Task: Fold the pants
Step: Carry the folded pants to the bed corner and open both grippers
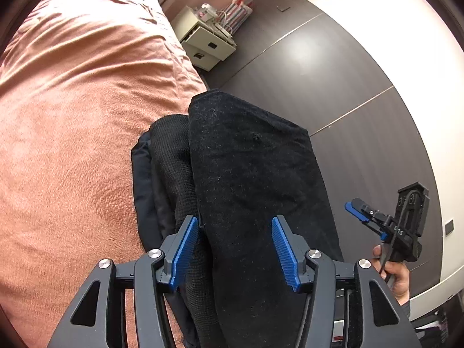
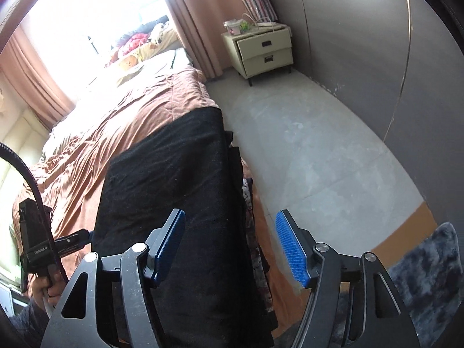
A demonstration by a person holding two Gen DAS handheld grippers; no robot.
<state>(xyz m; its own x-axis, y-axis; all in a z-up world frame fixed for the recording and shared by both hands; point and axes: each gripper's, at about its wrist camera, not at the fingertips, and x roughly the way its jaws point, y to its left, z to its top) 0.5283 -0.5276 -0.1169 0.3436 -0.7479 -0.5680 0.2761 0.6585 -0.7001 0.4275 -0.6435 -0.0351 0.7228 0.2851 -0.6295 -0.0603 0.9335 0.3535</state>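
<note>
The black pants [image 1: 249, 159] lie folded into a long strip at the edge of a bed, on a salmon bedspread [image 1: 72, 101]. My left gripper [image 1: 235, 250] is open, its blue pads on either side of the strip's near end, and no grip shows. In the right wrist view the pants [image 2: 168, 174] run away from me along the bed's edge. My right gripper [image 2: 231, 246] stands open over their right edge, with nothing pinched. Each gripper shows in the other's view, held by a hand: the right gripper [image 1: 365, 214] and the left gripper [image 2: 72, 240].
Dark mesh and navy cloth [image 1: 162, 174] lies under the pants on their left, and a patterned cloth [image 2: 252, 232] shows below their right edge. A cream nightstand [image 2: 261, 49] stands by the dark wall panels. Grey floor [image 2: 319, 145] lies right of the bed, with a fluffy grey rug [image 2: 429, 261].
</note>
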